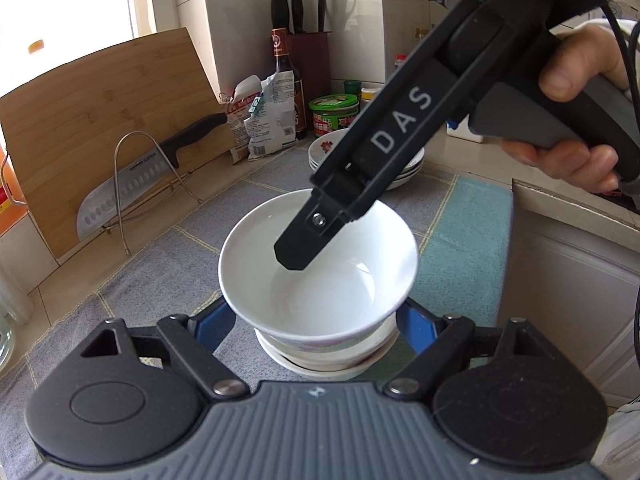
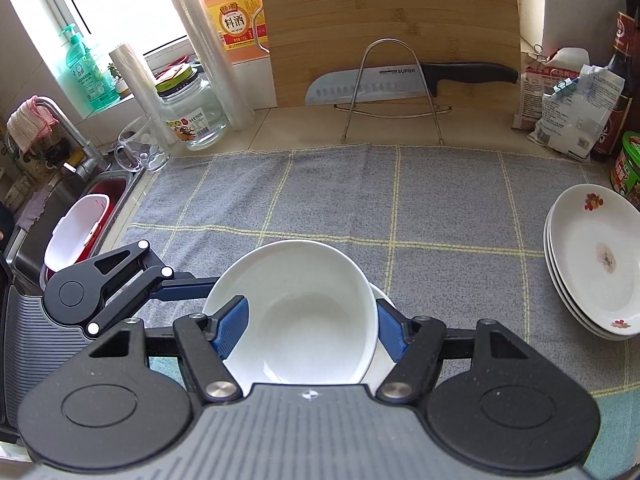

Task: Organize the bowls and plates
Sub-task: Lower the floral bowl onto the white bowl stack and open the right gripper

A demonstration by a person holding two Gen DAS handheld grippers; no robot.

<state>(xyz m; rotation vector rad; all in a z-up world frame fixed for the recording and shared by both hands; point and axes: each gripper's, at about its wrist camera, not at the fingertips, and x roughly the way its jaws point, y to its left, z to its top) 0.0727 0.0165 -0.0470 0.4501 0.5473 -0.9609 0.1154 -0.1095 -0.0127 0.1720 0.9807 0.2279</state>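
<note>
**Fig.** Bowl stacking on a counter, L and R wrist views.

(a) White bowl [image 1: 320,276], upright, sits at centre of the grey checked cloth [image 1: 160,264] on top of a short stack of bowls [image 1: 332,356]. Whether it rests fully on the stack cannot be told.

(b) R gripper [image 1: 298,252] enters from 1–2 o'clock, angled down, carried by a hand [image 1: 580,92]. It is clenched on the white bowl's wall. In the R wrist view one blue finger [image 2: 232,328] lies inside the rim at 9 o'clock, and the other is outside at 3 o'clock, partly hidden by the rim.

(c) L gripper [image 1: 316,316] comes in from 6 o'clock in its own view. Its blue fingers [image 1: 216,324] flank the stack at 9 and 3 o'clock, below the white bowl's rim. The tips are hidden under that rim, so it cannot be told whether they press on the stack or stand clear of it.

(d) Stack of flowered plates [image 2: 592,264] lies at the cloth's edge, at 3 o'clock in the R view and 12–1 o'clock of the bowl in the L view, well apart from the bowls.

(e) Background, R view, 12 o'clock: cutting board [image 2: 380,12] leaning on the wall, with a knife [image 2: 400,78] and a wire rack [image 2: 390,92] in front. Sink [image 2: 100,196] at 9 o'clock.
</note>
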